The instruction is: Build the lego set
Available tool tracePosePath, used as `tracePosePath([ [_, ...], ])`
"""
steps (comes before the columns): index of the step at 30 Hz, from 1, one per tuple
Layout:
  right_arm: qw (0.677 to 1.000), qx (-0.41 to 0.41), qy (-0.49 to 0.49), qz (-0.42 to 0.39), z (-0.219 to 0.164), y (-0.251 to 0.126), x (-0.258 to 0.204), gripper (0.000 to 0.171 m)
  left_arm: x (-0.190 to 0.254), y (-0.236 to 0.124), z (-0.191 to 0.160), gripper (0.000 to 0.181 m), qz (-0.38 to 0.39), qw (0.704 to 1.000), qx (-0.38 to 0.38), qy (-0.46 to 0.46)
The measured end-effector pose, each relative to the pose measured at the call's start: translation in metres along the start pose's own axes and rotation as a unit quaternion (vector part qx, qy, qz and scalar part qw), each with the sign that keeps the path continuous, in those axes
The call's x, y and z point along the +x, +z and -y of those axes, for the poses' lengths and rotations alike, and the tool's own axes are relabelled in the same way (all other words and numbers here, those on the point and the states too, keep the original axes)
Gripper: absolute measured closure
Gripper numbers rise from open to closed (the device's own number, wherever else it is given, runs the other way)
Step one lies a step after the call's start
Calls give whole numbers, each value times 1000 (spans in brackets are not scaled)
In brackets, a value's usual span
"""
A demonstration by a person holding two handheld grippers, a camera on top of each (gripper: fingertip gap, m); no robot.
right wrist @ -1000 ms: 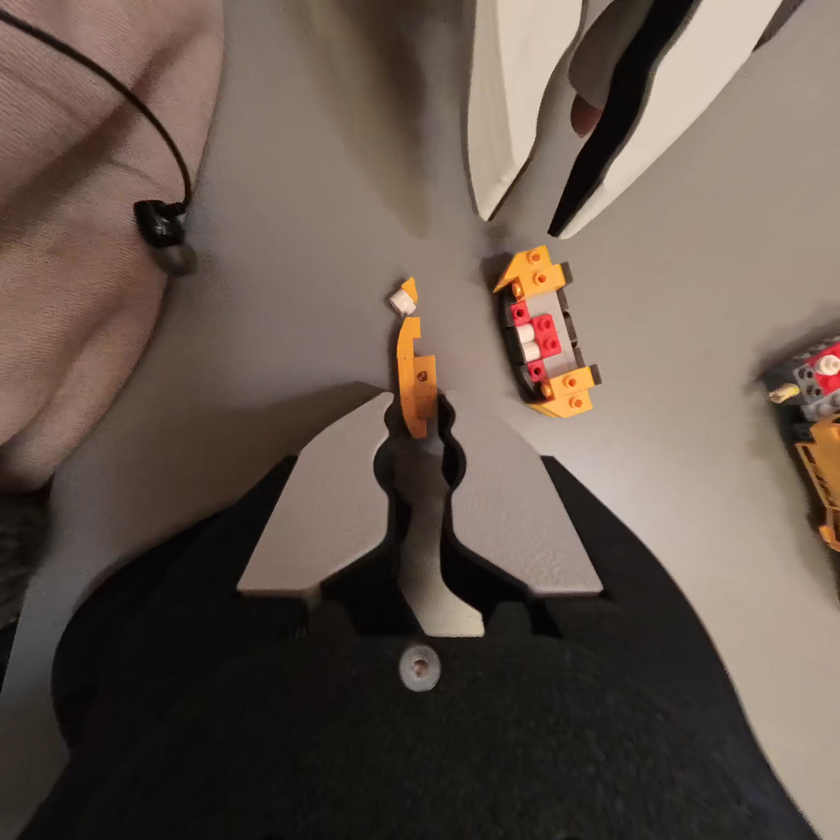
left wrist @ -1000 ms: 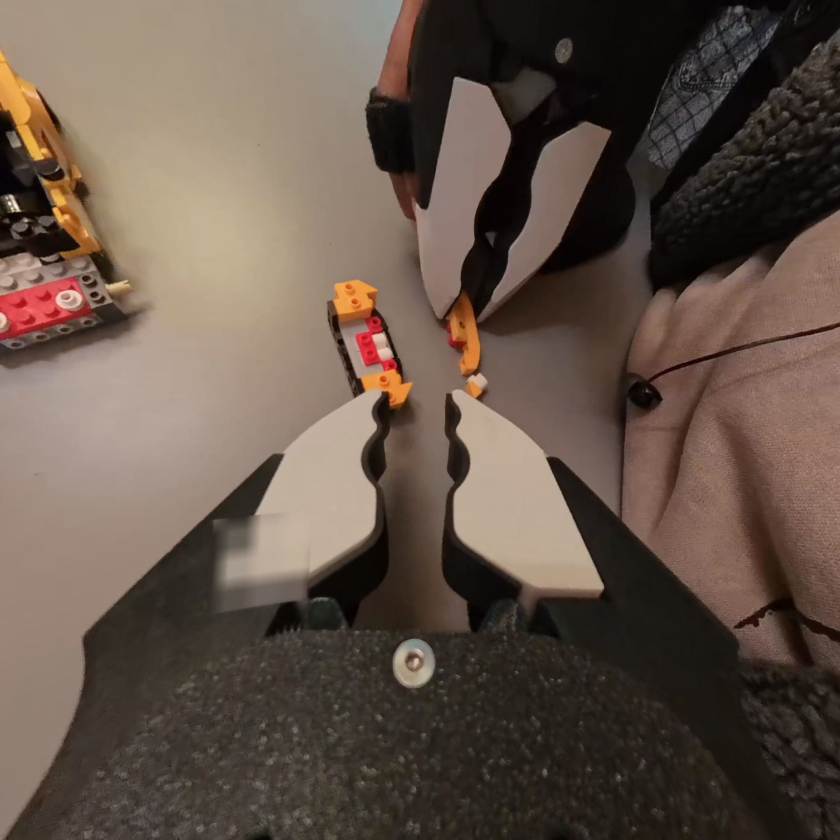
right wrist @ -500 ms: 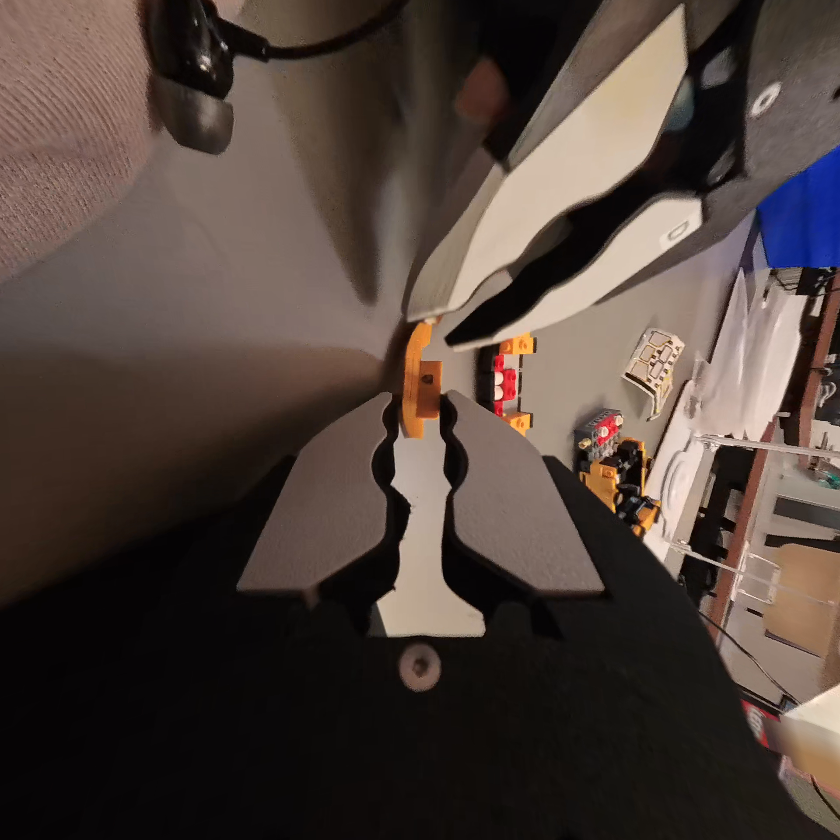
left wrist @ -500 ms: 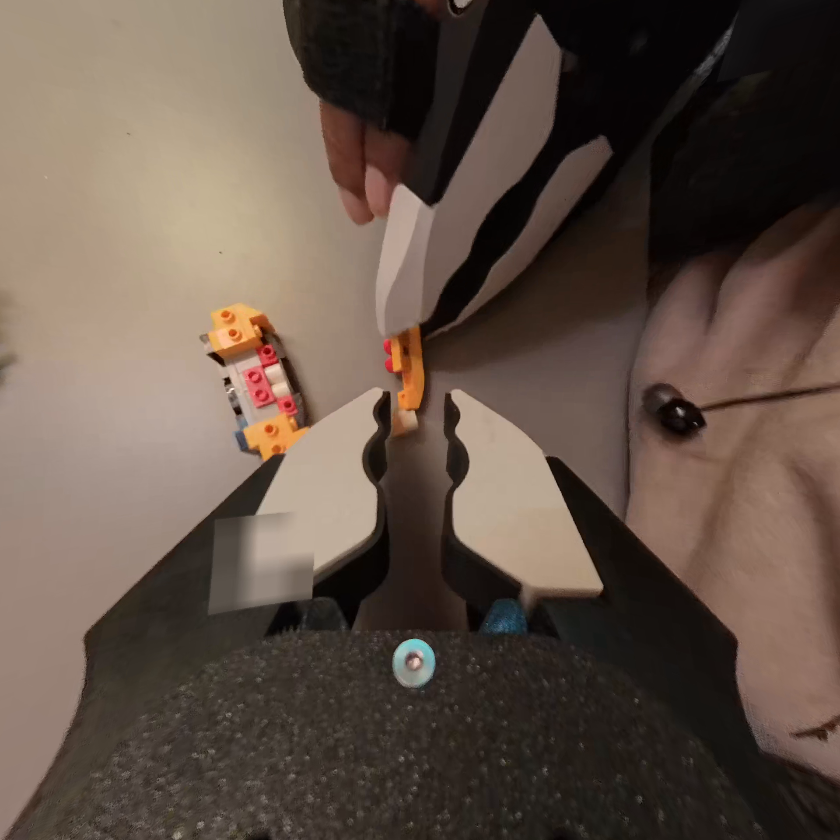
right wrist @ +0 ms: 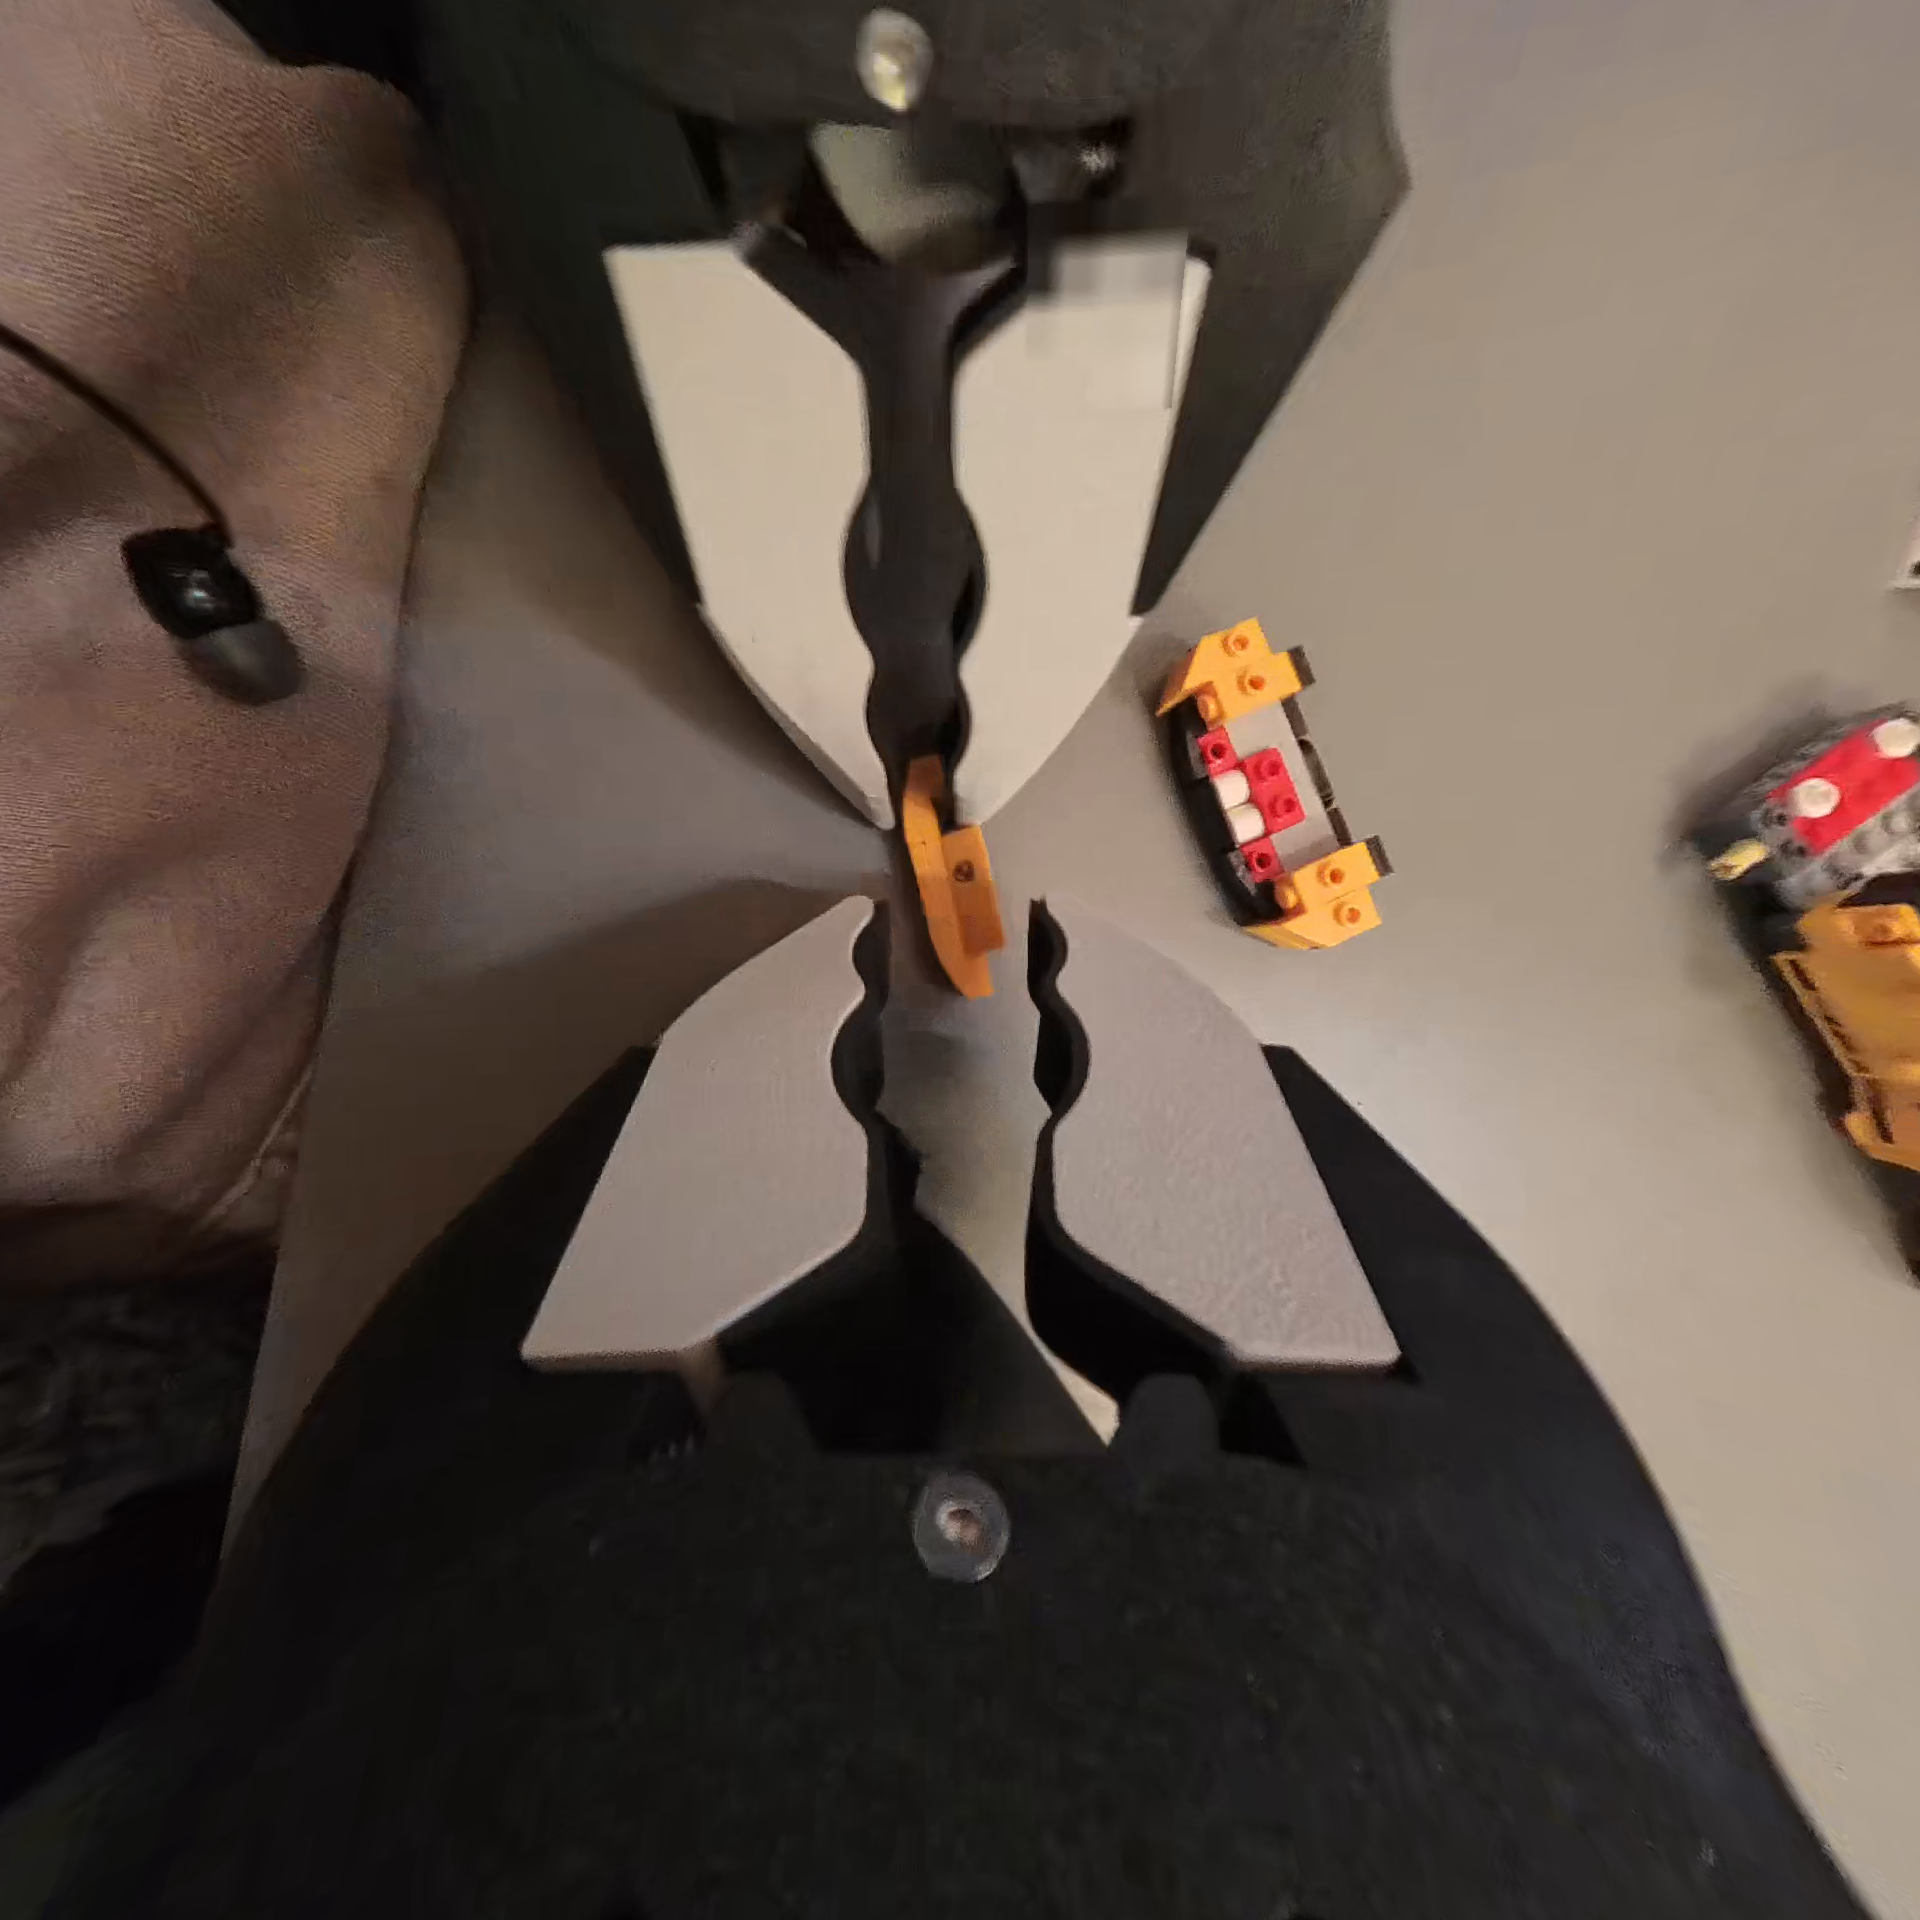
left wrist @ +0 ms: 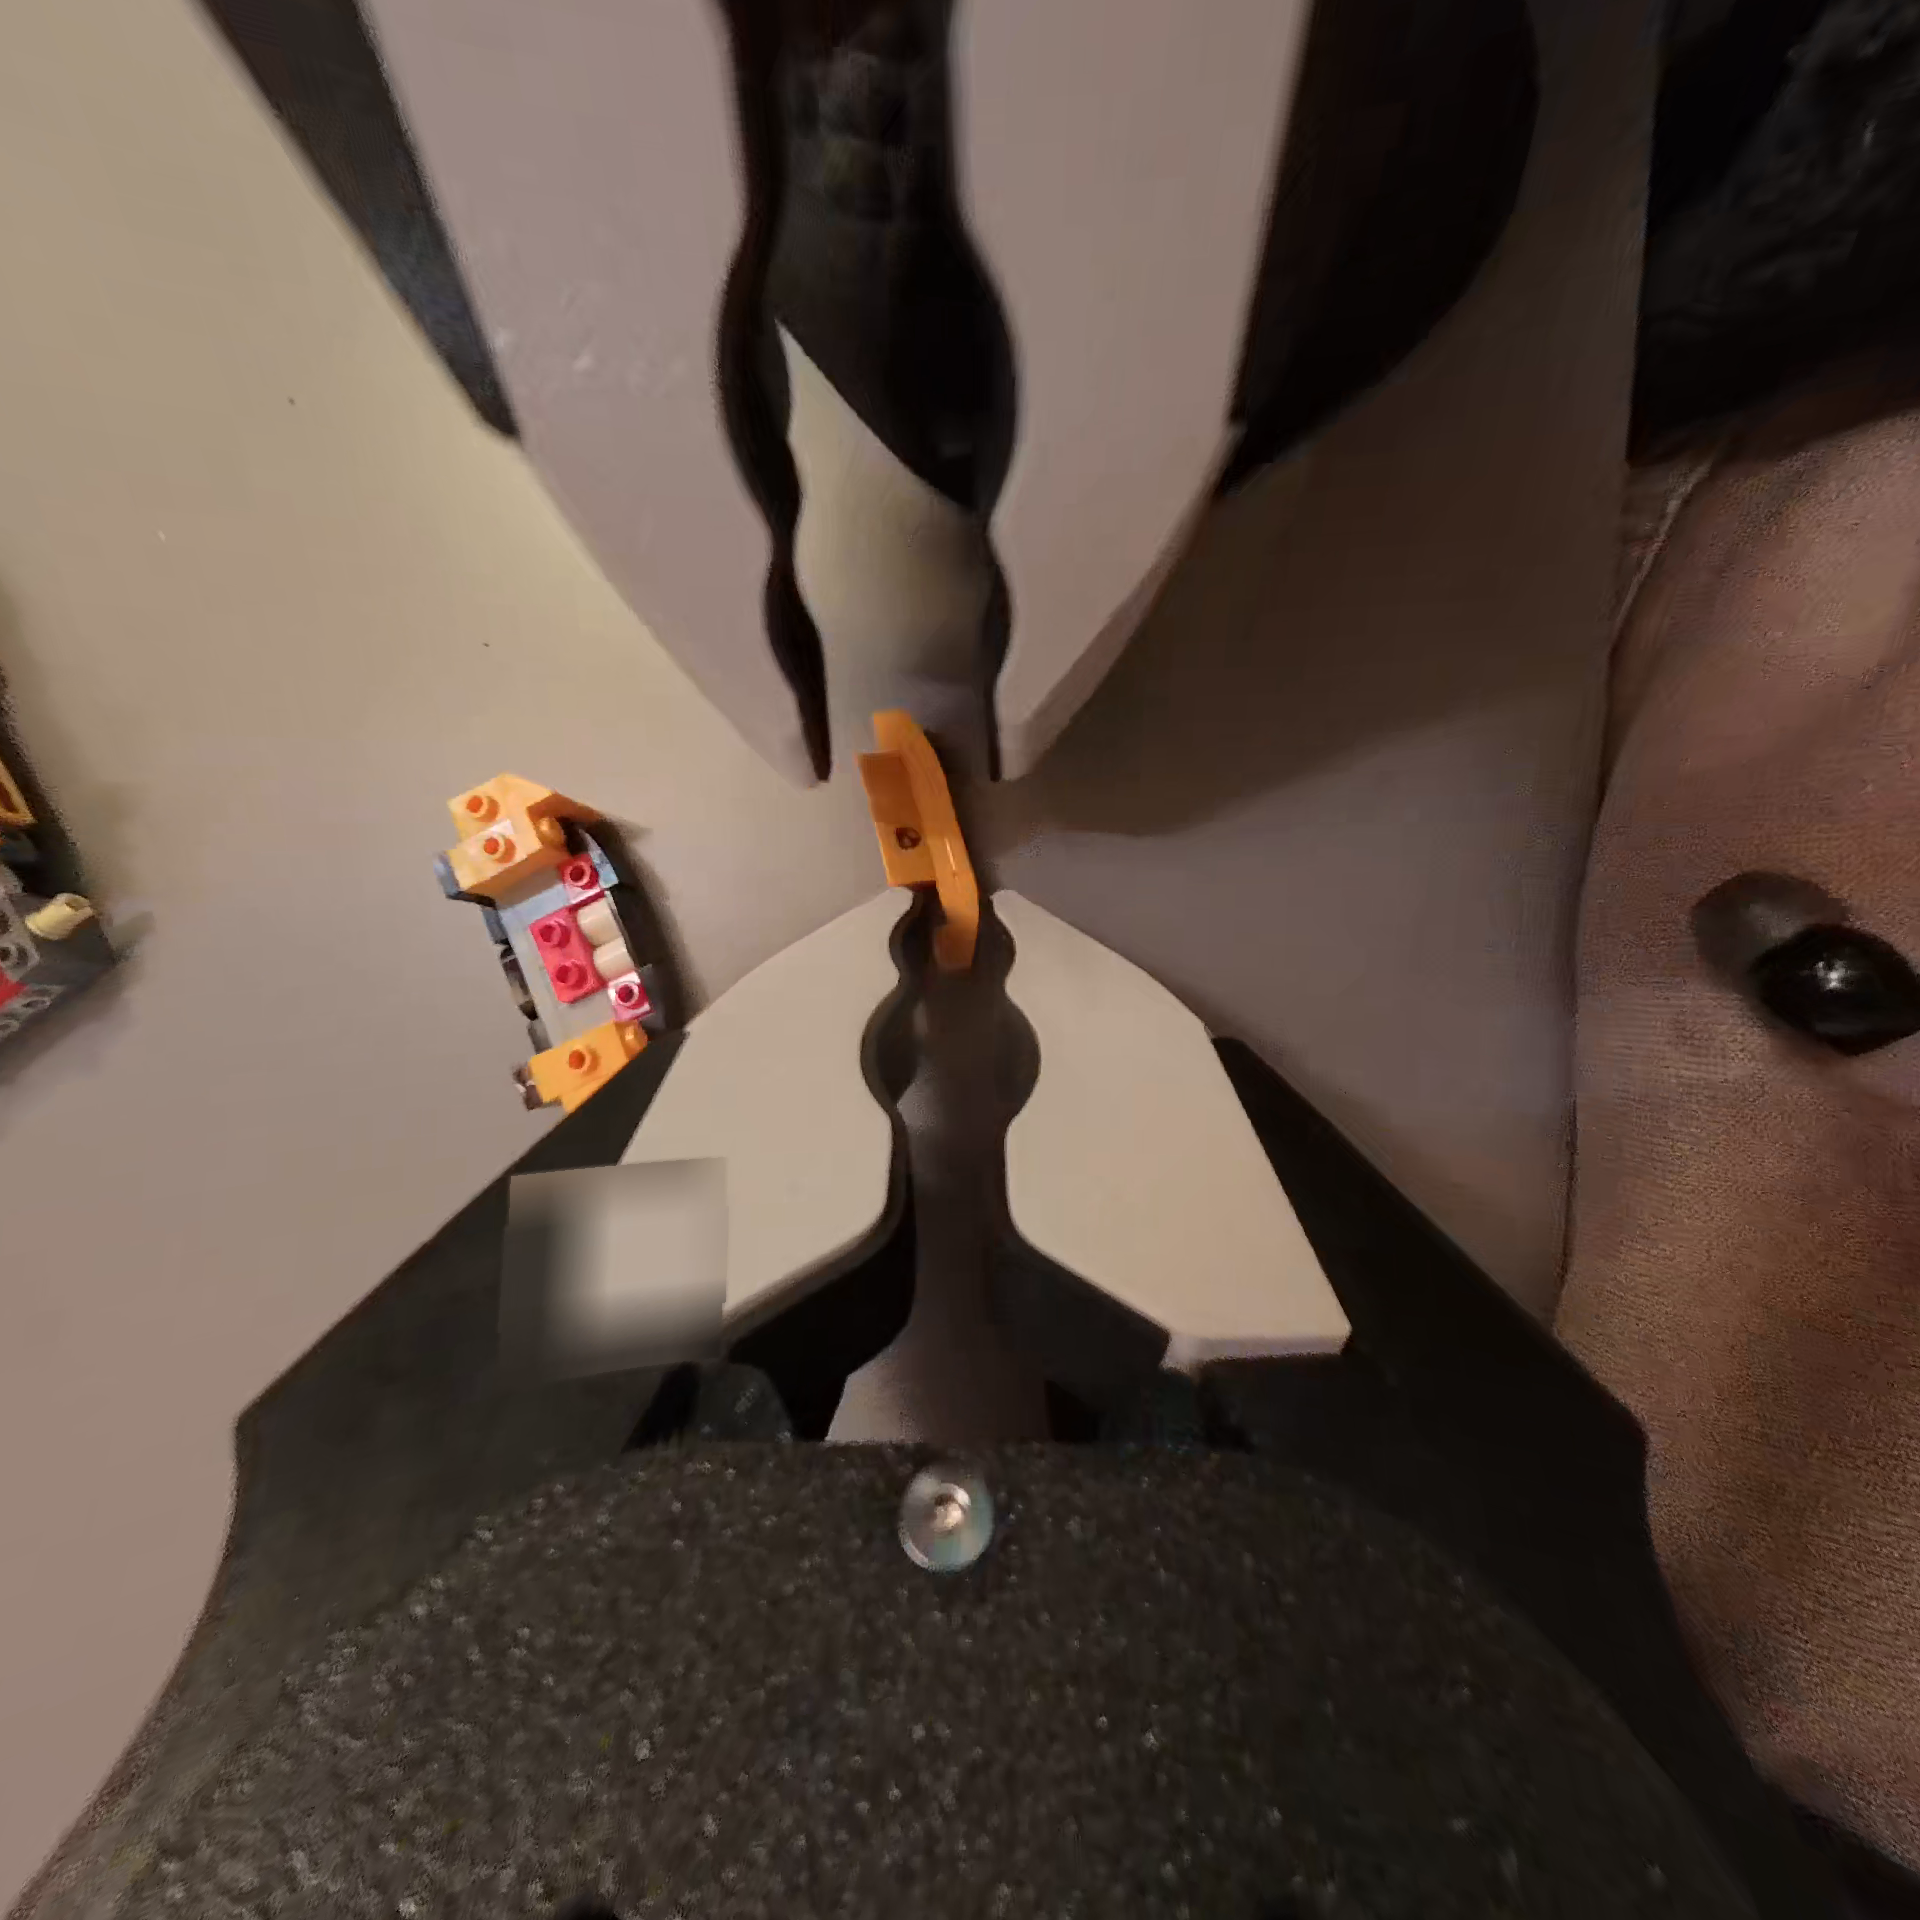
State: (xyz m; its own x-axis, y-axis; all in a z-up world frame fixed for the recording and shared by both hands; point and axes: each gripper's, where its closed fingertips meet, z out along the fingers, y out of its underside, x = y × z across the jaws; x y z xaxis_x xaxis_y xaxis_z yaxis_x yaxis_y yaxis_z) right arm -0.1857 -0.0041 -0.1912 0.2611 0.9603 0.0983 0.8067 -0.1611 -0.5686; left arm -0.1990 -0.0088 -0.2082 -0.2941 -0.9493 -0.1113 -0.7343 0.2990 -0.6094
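Note:
A curved orange lego piece [left wrist: 920,831] is held above the grey table between both grippers, which face each other tip to tip. My left gripper [left wrist: 945,914] is shut on its lower end; in the right wrist view the left gripper [right wrist: 925,800] comes in from the top, pinching the piece [right wrist: 951,873]. My right gripper [right wrist: 951,920] is open, its fingers standing either side of the piece with a gap. A small orange, grey and red sub-assembly [left wrist: 551,935] lies on the table to the left, and also shows in the right wrist view [right wrist: 1273,800].
A yellow and black lego vehicle with a red and grey block [right wrist: 1849,914] sits at the far right of the right wrist view. A person's beige clothing [left wrist: 1766,1039] with a black earbud [left wrist: 1829,987] on a cord lies close beside the grippers. Both grippers' tips are close together, under 4 cm apart.
The right gripper lifted the orange piece off the table and brought it to the left gripper. The left gripper has shut on it, and the right gripper has opened.

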Motion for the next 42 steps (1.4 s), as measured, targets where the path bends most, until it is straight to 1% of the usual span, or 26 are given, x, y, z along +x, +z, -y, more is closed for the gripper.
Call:
tracePosePath([
  [2, 1000, -8, 15, 23, -4, 5, 4, 146, 0, 0, 0, 173, 14, 1000, 3, 24],
  [5, 995, -15, 48, 81, -4, 10, 1, 152, -2, -2, -2, 173, 34, 998, 5, 58],
  [6, 995, -21, 49, 89, -4, 12, 0, 155, -2, -3, -2, 173, 36, 997, 8, 67],
  [8, 995, -27, 38, 91, -4, 15, -2, 156, -1, -5, -4, 171, 29, 997, 15, 63],
  [10, 997, -29, 11, 65, -3, 14, -1, 157, -6, -14, -4, 164, 16, 999, 34, 28],
  [12, 999, -28, -43, 17, -3, 12, -2, 157, -12, -25, -7, 161, -2, 998, 56, -22],
  [14, 993, -33, -99, -46, -4, 10, 0, 157, -21, -30, -17, 158, -3, 997, 47, -59],
  [16, 982, -44, -151, -100, -4, 10, 0, 157, -24, -29, -25, 159, 0, 997, 36, -67],
  [18, 969, -54, -195, -143, -2, 10, 1, 156, -20, -25, -24, 160, -8, 997, 33, -70],
  [20, 957, -65, -228, -167, -3, 12, 1, 157, -15, -20, -19, 160, -13, 997, 30, -65],
  [23, 950, -77, -244, -180, -3, 12, 0, 156, -11, -12, -18, 161, -15, 998, 9, -59],
  [28, 964, -71, -211, -148, -3, 11, -4, 152, -8, -11, -16, 170, -16, 999, 5, -47],
  [32, 975, -52, -182, -117, -2, 9, -10, 151, -9, -12, -17, 170, -6, 999, 8, -30],
  [37, 994, 5, -83, -70, 8, -2, -7, 151, -12, -15, -18, 170, 10, 1000, 18, 1],
  [39, 998, 8, -31, -47, 5, -3, -3, 151, -14, -17, -18, 170, 14, 1000, 23, 0],
  [42, 998, 1, 57, 17, 2, 2, -7, 151, -17, -20, -19, 170, 17, 999, 31, -10],
])
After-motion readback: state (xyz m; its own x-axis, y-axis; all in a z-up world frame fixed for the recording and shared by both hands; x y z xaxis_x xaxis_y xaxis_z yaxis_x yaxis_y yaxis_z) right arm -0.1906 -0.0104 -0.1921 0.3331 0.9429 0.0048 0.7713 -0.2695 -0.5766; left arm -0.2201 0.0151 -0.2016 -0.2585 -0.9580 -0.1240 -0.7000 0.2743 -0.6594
